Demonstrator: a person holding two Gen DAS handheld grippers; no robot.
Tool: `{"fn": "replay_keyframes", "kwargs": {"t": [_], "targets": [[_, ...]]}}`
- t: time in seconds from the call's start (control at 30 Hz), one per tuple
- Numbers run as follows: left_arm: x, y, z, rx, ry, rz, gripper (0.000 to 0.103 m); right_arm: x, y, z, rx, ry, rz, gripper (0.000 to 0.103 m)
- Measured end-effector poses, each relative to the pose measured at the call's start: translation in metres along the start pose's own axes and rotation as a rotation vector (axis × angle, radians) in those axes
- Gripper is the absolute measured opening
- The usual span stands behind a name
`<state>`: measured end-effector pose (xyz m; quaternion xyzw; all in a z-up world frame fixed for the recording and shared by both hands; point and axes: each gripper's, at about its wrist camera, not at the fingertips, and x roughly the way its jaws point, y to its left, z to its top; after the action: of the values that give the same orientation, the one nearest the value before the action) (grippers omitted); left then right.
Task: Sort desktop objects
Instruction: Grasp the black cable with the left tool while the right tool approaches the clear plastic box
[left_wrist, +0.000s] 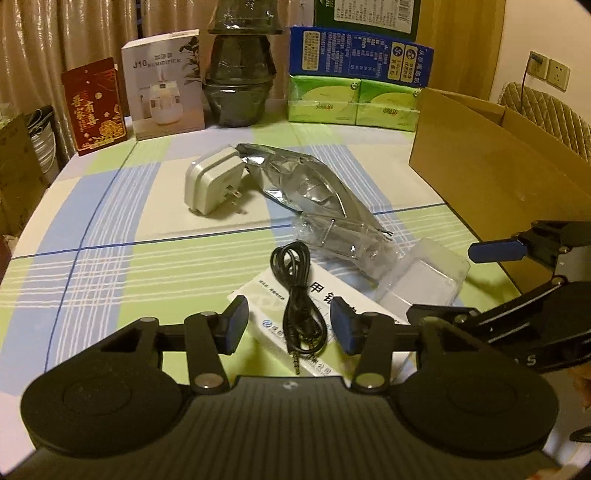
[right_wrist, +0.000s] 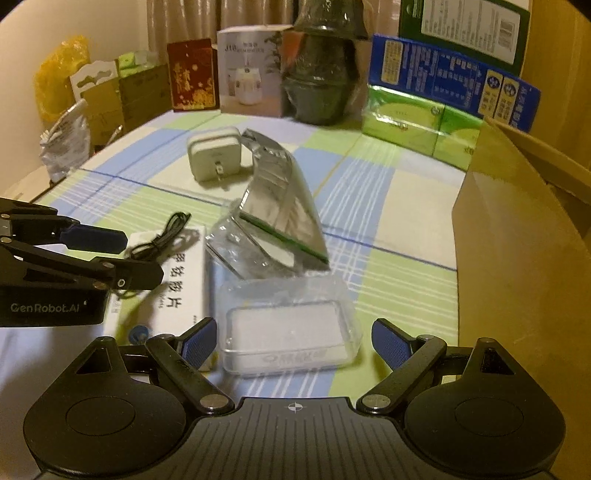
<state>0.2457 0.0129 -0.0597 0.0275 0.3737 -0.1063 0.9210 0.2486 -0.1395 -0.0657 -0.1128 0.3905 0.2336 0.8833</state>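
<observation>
A coiled black audio cable (left_wrist: 301, 295) lies on a white medicine box (left_wrist: 317, 325). My left gripper (left_wrist: 290, 326) is open, its pads either side of the cable and box. A clear plastic case (right_wrist: 291, 328) lies between the pads of my open right gripper (right_wrist: 293, 345). A silver foil bag with a clear end (left_wrist: 314, 199) and a white plug adapter (left_wrist: 212, 181) lie further back. The cable (right_wrist: 159, 240), box (right_wrist: 173, 295), bag (right_wrist: 280, 210) and adapter (right_wrist: 216, 155) also show in the right wrist view. The clear case (left_wrist: 424, 277) sits right of the box.
An open cardboard box (left_wrist: 491, 170) stands at the table's right. Along the back stand a red packet (left_wrist: 94, 105), a humidifier box (left_wrist: 166, 85), stacked dark bowls (left_wrist: 240, 77) and green tissue packs under a blue carton (left_wrist: 354, 99). The cloth is checked.
</observation>
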Motion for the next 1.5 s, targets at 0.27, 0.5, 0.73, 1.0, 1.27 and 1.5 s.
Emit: {"fn": "replay_keyframes", "kwargs": {"t": [0.27, 0.5, 0.73, 1.0, 1.27, 1.5], "targets": [[0.007, -0.005, 0.000, 0.025, 0.009, 0.003, 0.043, 0.007, 0.000, 0.002, -0.017, 0.005, 0.010, 0.088], [0.008, -0.007, 0.000, 0.042, 0.008, 0.006, 0.035, 0.016, -0.003, 0.003, 0.018, 0.035, 0.026, 0.086], [0.005, -0.010, -0.002, 0.054, 0.008, 0.002, 0.021, 0.008, -0.005, -0.001, 0.074, 0.033, 0.002, 0.084], [-0.007, -0.007, -0.011, 0.025, 0.011, 0.008, 0.019, -0.012, 0.001, -0.013, 0.120, 0.014, -0.015, 0.084], [-0.029, -0.013, -0.027, 0.029, 0.017, 0.010, 0.018, -0.035, 0.009, -0.028, 0.155, -0.020, -0.034, 0.084], [-0.041, -0.018, -0.036, 0.011, 0.009, 0.013, 0.018, -0.050, 0.017, -0.045, 0.171, -0.021, -0.041, 0.084]]}}
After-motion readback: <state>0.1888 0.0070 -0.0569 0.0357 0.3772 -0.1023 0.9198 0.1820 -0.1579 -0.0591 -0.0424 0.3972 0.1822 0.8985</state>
